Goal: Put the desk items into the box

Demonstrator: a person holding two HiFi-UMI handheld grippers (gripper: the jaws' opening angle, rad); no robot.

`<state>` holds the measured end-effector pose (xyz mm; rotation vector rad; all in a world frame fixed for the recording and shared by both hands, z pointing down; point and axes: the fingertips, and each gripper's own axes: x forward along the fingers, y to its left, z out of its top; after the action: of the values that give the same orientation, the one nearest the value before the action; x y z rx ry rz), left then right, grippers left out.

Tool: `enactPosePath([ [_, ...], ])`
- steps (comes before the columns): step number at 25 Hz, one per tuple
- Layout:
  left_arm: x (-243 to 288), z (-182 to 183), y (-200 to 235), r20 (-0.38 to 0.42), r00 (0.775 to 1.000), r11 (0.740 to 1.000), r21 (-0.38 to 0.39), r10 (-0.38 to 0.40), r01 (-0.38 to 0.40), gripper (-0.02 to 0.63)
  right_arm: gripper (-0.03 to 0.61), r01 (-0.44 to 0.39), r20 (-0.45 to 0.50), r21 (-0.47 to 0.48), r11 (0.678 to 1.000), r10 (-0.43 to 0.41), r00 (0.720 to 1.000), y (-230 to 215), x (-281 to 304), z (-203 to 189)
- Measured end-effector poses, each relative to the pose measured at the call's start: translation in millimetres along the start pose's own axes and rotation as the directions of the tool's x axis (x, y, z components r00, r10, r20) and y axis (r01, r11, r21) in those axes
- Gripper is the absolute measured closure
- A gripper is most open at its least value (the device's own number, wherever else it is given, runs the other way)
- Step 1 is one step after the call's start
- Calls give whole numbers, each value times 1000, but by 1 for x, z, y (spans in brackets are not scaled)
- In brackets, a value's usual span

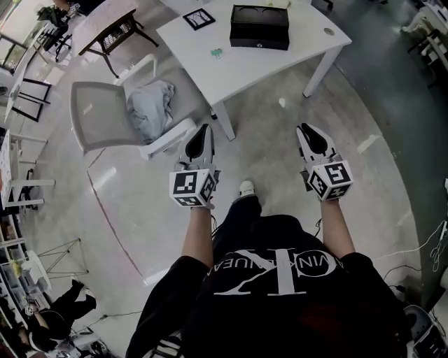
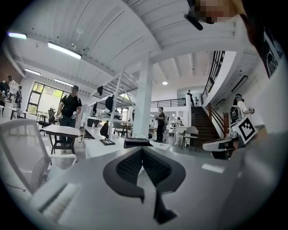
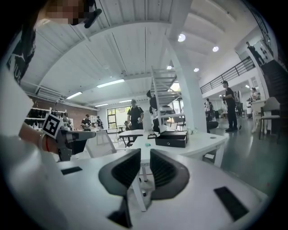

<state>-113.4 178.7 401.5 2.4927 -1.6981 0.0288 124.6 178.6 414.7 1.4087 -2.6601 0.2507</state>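
With the worktop [image 1: 266, 70] out of reach, the person is holding the left gripper [image 1: 203, 130] with jaws closed and the right gripper [image 1: 306, 130] with jaws narrowly parted, both empty.

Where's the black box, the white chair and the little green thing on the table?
black box [image 1: 260, 21]: head view, middle of its lid.
white chair [image 1: 98, 113]: head view, on its grey backrest.
little green thing [image 1: 217, 52]: head view, its middle.

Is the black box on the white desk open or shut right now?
Shut: the black box sits on the white desk with its lid lying flat, no gap along the front.
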Motion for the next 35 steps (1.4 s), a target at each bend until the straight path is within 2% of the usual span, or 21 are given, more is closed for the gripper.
enactPosePath([
  [12,83,6,55,-6,999,999,3,-39,39,603,535,17,-7,3,1000,-17,1000,-26,85,10],
  [20,102,-2,69,-21,999,999,-21,-47,46,603,528,-12,-37,-14,1000,12,999,-20,115,10],
  [25,106,-8,76,-38,999,999,-28,-30,29,603,528,-48,-55,-25,999,46,997,-18,133,10],
  [35,134,1,121,-26,996,996,-19,86,-87,603,528,-188,-65,-62,980,184,981,-24,214,22],
])
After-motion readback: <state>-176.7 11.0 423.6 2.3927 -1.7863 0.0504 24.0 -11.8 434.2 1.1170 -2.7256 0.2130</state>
